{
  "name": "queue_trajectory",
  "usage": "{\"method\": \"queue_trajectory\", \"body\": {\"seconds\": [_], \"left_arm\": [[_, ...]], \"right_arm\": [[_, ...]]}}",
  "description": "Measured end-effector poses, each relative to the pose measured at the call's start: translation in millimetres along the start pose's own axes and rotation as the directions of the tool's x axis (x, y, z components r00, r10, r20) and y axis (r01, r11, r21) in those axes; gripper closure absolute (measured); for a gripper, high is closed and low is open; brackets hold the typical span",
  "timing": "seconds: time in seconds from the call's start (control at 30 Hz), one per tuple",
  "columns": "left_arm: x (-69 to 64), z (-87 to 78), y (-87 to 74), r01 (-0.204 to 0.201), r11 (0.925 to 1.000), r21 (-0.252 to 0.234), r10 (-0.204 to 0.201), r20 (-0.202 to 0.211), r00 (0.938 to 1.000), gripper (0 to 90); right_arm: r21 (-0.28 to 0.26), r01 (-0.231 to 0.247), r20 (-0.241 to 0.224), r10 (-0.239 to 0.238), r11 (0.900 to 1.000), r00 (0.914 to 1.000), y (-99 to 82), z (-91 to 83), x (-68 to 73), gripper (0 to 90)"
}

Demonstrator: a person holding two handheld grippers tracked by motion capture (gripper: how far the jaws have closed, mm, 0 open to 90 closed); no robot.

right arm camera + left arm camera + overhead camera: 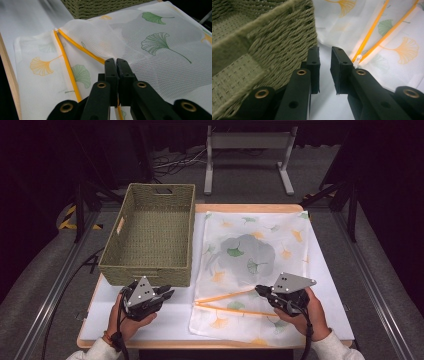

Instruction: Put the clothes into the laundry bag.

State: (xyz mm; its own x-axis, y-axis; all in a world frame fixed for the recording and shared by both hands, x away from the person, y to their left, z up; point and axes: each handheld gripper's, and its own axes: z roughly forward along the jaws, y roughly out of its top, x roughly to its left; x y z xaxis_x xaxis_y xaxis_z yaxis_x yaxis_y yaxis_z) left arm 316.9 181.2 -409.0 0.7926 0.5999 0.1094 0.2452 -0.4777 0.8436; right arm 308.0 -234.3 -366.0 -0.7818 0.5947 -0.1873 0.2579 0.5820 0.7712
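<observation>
Right tool (263, 292) pinches mesh bag's (260, 245) zipper edge.

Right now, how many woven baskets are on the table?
1: the green woven basket stands on the table's left half, beside the mesh bag. Nothing suggests another is hidden.

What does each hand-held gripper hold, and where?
Right hand-held gripper pinches the mesh bag at its orange zipper edge. Left hand-held gripper holds nothing.
</observation>
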Motion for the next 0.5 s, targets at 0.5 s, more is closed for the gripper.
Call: {"method": "queue_trajectory", "body": {"seconds": [0.5], "left_arm": [[14.6, -13.1, -22.5, 0.048, 0.9987, 0.017, -0.048, -0.048, 0.9977, 69.9]], "right_arm": [[0.047, -0.001, -0.017, 0.001, 0.9989, 0.9999, -12.2, 8.6, 0.5, 88.7]]}}
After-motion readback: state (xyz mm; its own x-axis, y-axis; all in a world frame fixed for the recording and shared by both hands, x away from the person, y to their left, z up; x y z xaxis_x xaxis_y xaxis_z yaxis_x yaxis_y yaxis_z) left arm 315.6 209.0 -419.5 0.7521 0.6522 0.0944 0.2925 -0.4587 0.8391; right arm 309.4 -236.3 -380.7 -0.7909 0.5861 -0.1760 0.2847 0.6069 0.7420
